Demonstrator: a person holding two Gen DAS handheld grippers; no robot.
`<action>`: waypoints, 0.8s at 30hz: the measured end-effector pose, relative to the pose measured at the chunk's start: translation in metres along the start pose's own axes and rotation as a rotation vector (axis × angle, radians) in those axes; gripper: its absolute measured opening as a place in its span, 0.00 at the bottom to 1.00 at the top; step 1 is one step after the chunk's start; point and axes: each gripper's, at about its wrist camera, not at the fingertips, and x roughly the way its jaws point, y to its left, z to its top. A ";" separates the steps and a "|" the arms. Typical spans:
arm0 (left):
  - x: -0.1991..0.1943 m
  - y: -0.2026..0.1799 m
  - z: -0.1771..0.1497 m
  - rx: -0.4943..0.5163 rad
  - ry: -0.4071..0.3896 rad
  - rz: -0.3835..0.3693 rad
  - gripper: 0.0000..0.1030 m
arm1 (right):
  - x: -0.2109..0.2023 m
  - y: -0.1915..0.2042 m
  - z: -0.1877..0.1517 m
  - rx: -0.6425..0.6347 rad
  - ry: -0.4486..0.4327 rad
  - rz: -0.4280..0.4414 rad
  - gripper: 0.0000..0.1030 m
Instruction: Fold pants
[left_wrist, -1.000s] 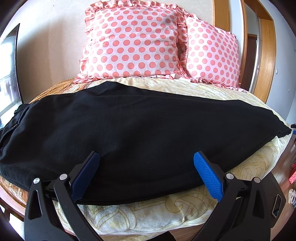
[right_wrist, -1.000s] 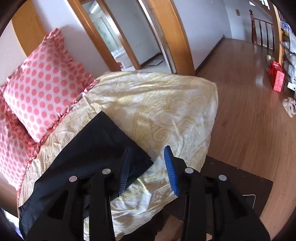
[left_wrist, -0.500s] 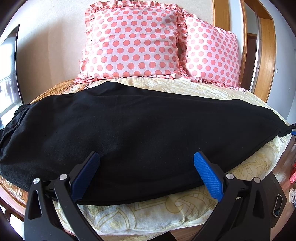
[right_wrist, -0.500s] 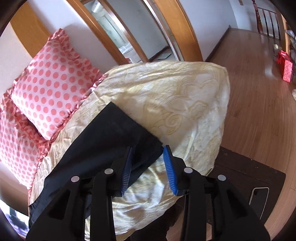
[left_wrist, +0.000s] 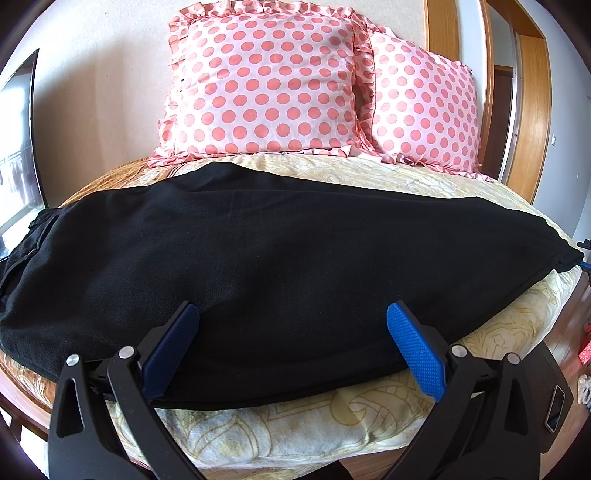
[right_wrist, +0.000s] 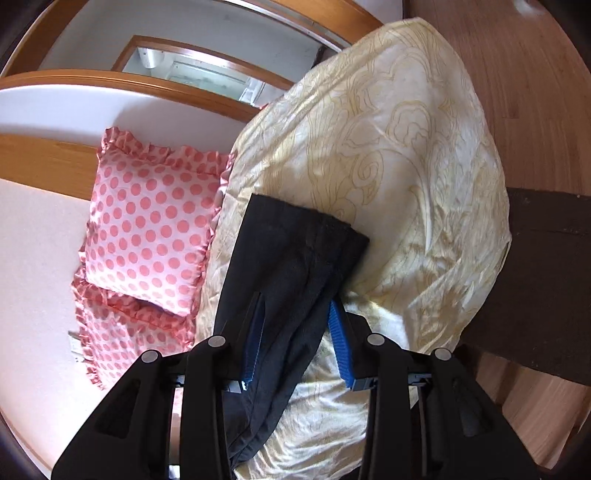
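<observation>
Black pants (left_wrist: 277, 258) lie flat across the bed, waistband at the left, leg hems at the right. My left gripper (left_wrist: 291, 325) is open over the near edge of the pants, its blue pads well apart and holding nothing. In the right wrist view the leg end of the pants (right_wrist: 295, 258) runs between the two blue pads of my right gripper (right_wrist: 295, 314), which are still spread with the cloth in the gap. The hem is slightly lifted and bunched off the bedspread (right_wrist: 406, 166).
Two pink polka-dot pillows (left_wrist: 266, 85) lean on the wall at the head of the bed. The yellow patterned bedspread (left_wrist: 332, 417) hangs over the bed edge. A wooden floor (right_wrist: 535, 74) and a dark mat (right_wrist: 546, 280) lie beside the bed.
My right gripper has rolled and moved in onto the leg hem, so the cloth now sits between its pads and bunches up. The left gripper has not moved.
</observation>
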 end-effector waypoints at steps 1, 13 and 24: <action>0.000 0.000 0.000 0.001 0.000 -0.001 0.98 | 0.002 0.001 0.002 -0.009 -0.015 -0.003 0.36; -0.001 -0.003 0.000 0.003 0.003 -0.013 0.98 | 0.001 0.086 -0.012 -0.417 -0.164 -0.027 0.06; -0.003 -0.001 0.002 -0.015 -0.001 -0.009 0.98 | 0.045 0.285 -0.254 -1.122 0.231 0.512 0.06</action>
